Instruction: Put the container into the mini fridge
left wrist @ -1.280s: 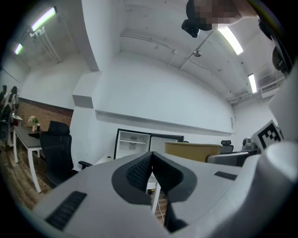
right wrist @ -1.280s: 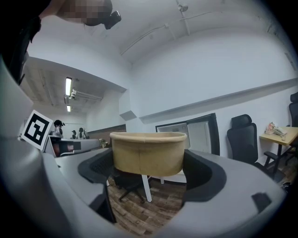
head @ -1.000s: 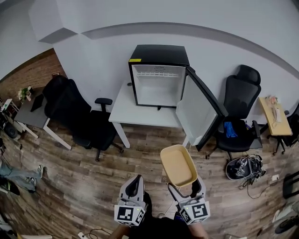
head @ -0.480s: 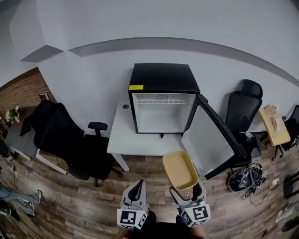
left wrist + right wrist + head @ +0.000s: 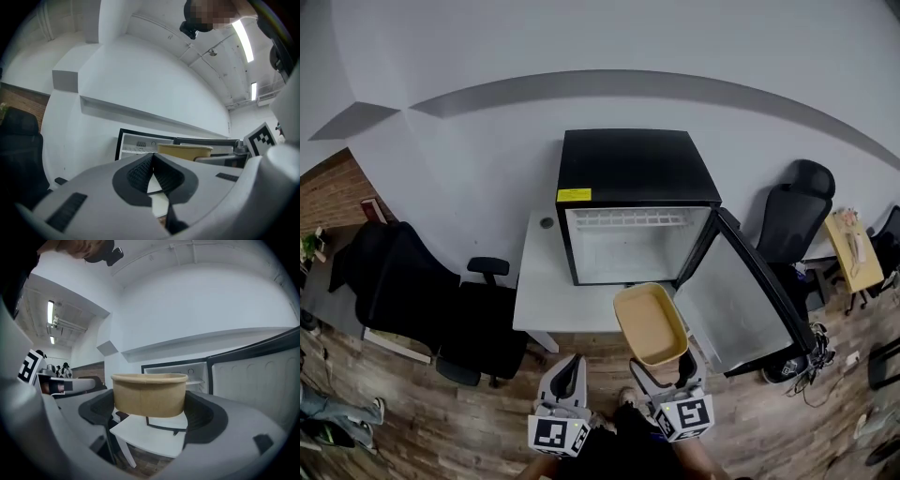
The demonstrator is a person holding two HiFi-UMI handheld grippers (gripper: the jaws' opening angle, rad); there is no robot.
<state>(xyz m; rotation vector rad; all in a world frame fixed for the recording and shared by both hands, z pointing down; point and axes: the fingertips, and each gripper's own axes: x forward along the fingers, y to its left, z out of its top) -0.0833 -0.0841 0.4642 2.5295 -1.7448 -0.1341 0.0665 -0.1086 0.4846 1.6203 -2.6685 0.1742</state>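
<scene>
A tan paper container [image 5: 650, 323] is held by its near end in my right gripper [image 5: 661, 372], which is shut on it. The container [image 5: 149, 393] fills the middle of the right gripper view, level and upright. It hangs over the front edge of the white table [image 5: 542, 295], just before the black mini fridge [image 5: 633, 169]. The fridge stands open and empty, with its door [image 5: 741, 300] swung out to the right. My left gripper [image 5: 569, 372] is beside the right one, its pads [image 5: 161, 176] pressed together with nothing between them.
A black office chair [image 5: 403, 281] stands left of the table, and another [image 5: 797, 211] is right of the fridge door. A small wooden side table [image 5: 853, 248] is at the far right. The floor is wood plank.
The fridge and table have come closer and lower in the head view. The container has moved forward from over the floor to the table's front edge, near the fridge opening.
</scene>
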